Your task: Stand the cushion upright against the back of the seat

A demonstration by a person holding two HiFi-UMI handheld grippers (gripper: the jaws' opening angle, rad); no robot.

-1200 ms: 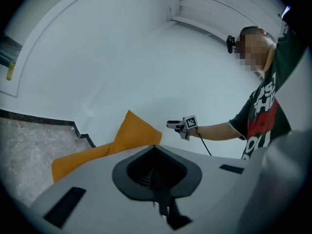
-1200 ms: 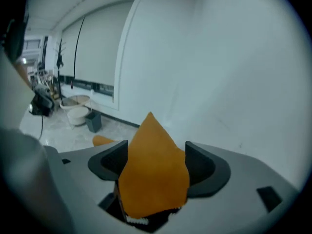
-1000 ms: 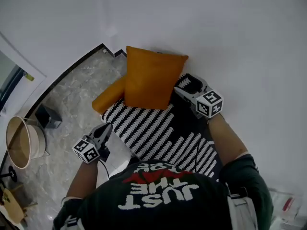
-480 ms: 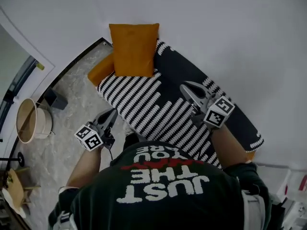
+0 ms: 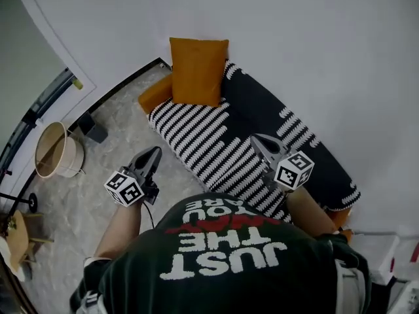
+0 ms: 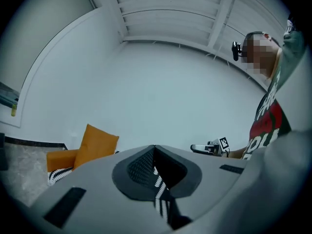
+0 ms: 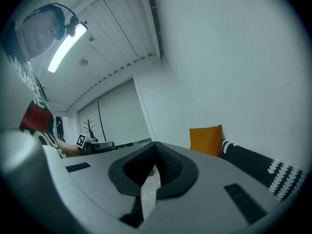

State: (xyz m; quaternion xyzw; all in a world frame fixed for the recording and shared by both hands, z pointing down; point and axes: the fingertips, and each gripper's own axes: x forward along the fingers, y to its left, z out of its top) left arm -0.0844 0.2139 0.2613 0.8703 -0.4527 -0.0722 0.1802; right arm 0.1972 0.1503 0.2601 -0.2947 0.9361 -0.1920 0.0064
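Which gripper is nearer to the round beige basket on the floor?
Left. The left gripper hangs over the floor near the basket; the right gripper is farther off, over the striped seat.

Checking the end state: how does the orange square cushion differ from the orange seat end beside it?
The orange square cushion stands on edge at the white wall; the orange seat end lies low and flat. The cushion is uncovered and shows a full face; the seat end pokes out from under the black-and-white striped throw. Both are the same orange.
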